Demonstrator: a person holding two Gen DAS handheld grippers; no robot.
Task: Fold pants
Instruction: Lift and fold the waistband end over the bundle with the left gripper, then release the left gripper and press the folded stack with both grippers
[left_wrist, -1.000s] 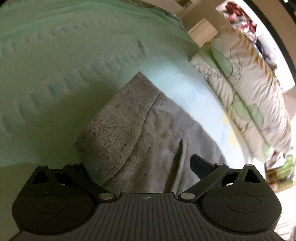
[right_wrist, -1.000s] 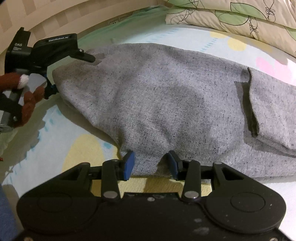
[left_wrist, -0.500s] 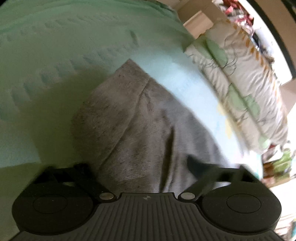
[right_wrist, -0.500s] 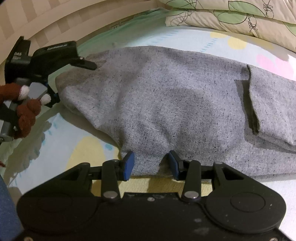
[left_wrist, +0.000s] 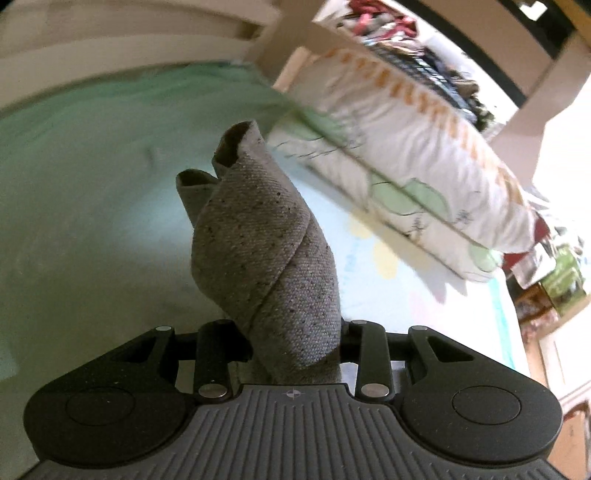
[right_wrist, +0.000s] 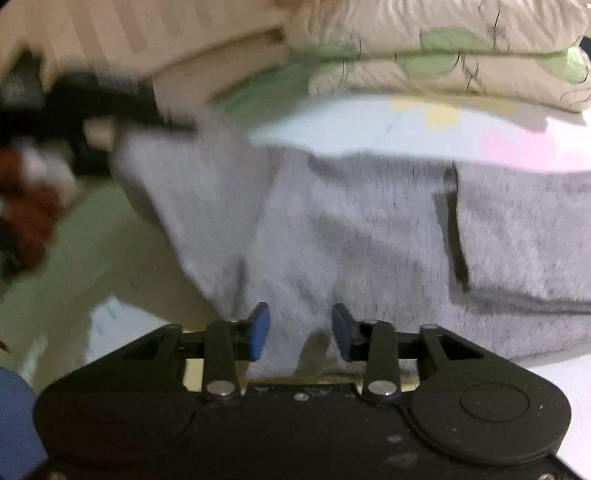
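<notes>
Lifted since the earlier frame: pants (right_wrist: 369, 229), then flat on the bed (left_wrist: 74, 221), now have one end raised, twisted and bunched at 12 o'clock of the left gripper (left_wrist: 291, 332), whose jaws have just been closing and are clamped on it. Rest lies spread below the pillows (right_wrist: 443, 48). Right gripper (right_wrist: 300, 328) jaws also just closing; fabric sits between, grip unclear w/ blur. Advice: carry both ends level toward 3 o'clock, keep tension, untwist before laying.

- Left gripper (left_wrist: 291, 334): jaws just closed, clamped on bunched grey cloth; seen raised at the upper left of the right wrist view, blurred.
- Right gripper (right_wrist: 300, 329): jaws just narrowed; blue pads (right_wrist: 258, 328) are set against a cloth fold, pointed downward.
</notes>
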